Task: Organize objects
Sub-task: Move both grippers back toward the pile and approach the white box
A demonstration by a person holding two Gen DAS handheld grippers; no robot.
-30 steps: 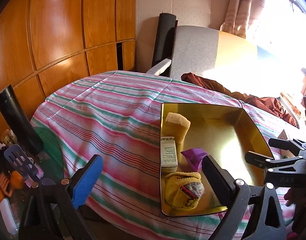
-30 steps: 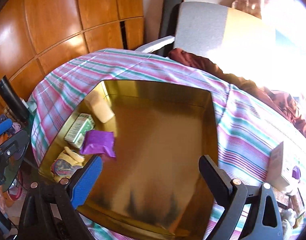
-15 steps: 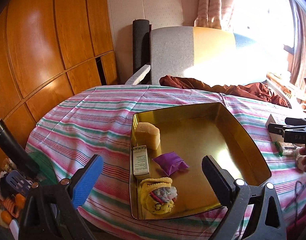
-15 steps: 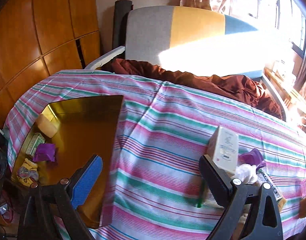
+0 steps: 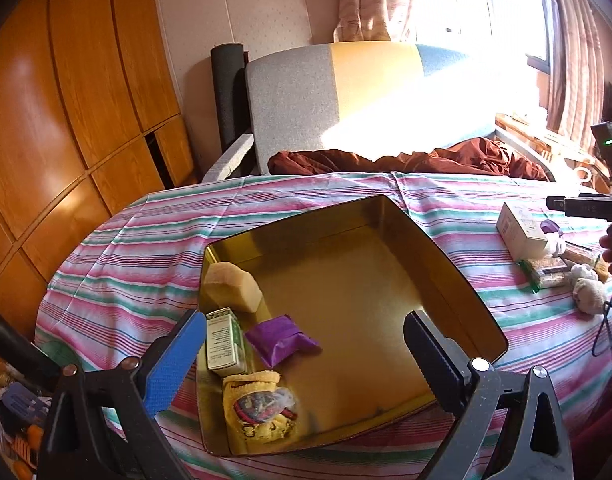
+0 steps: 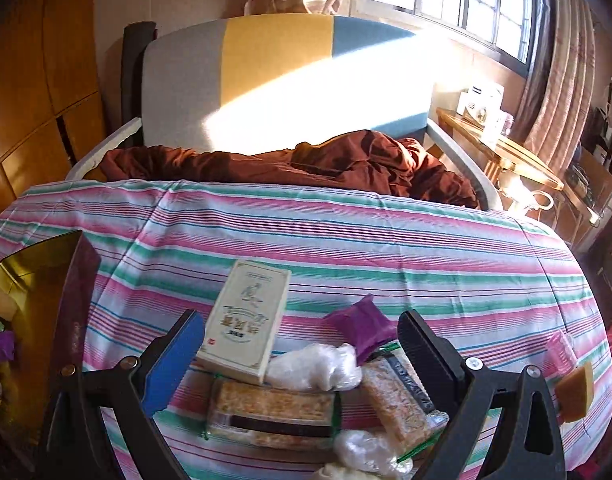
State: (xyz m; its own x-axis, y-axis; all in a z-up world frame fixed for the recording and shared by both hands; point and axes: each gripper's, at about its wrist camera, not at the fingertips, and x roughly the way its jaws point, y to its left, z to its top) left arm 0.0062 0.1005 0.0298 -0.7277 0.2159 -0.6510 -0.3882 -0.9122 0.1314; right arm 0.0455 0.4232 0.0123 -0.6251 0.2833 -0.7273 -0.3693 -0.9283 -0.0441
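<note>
Both the left gripper [image 5: 306, 350] and right gripper [image 6: 301, 346] stand wide and empty, the left over the gold tray [image 5: 446, 240] (purple packet [image 5: 279, 338] at its 8 o'clock), the right above the cream box [image 6: 245, 326] and snack bars [image 6: 271, 414].

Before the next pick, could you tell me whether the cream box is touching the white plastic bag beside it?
Touching: the right wrist view shows the cream box with its lower corner overlapping the white plastic bag, no gap between them.
</note>
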